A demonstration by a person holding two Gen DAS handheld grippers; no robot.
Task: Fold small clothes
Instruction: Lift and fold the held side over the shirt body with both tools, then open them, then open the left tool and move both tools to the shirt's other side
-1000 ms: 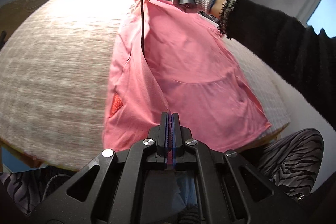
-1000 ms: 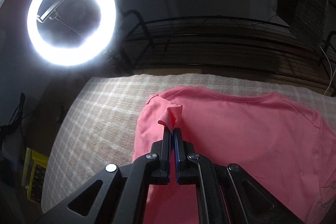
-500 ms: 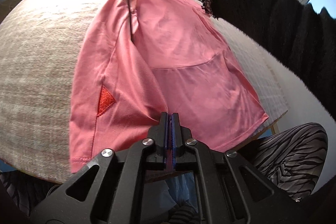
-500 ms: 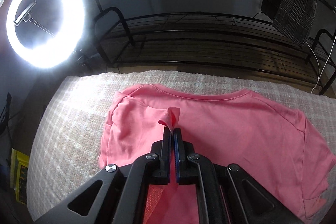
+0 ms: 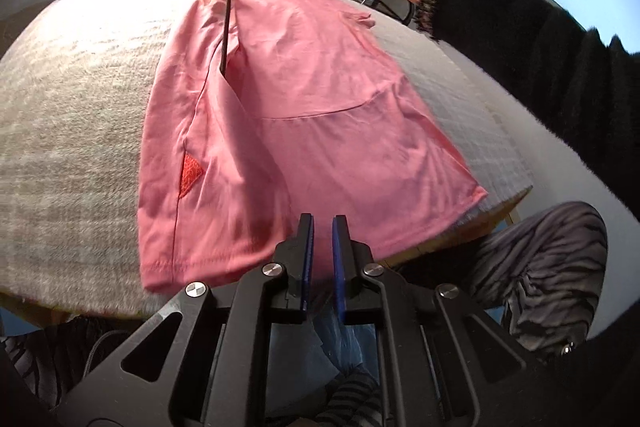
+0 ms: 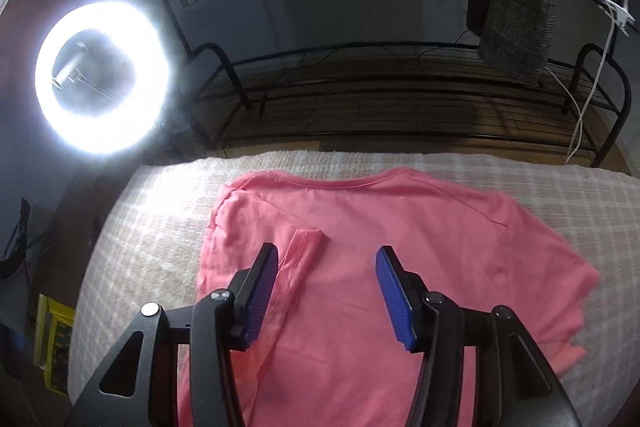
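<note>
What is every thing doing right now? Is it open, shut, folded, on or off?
pink shirt: flat on the towel, left side folded over the middle, released
left gripper: fingers slightly apart, holding nothing
right gripper: fingers wide open, holding nothing
ring light: on
checked towel: spread out under the shirt
</note>
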